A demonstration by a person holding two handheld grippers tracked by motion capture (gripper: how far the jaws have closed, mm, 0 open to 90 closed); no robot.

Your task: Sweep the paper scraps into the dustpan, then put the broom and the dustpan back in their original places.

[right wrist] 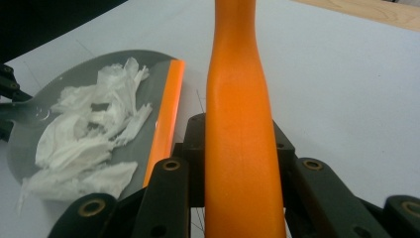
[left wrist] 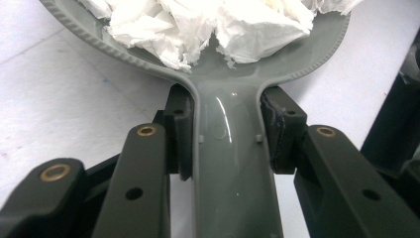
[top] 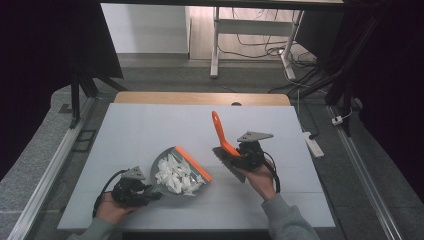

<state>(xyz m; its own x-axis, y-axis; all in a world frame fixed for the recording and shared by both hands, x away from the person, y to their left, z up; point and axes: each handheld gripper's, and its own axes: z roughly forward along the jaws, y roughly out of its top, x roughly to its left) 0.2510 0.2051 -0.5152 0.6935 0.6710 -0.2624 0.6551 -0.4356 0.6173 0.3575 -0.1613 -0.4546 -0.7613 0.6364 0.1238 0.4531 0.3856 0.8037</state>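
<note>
Both grippers clamp tools: dustpan (top: 172, 170) of paper scraps (top: 176, 176), brush (top: 223, 141).

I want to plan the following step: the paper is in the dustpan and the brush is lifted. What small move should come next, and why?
Probably lift the dustpan level with the left gripper, shut on its handle: the paper scraps all lie inside, and the brush in the right gripper is off to the side.
</note>
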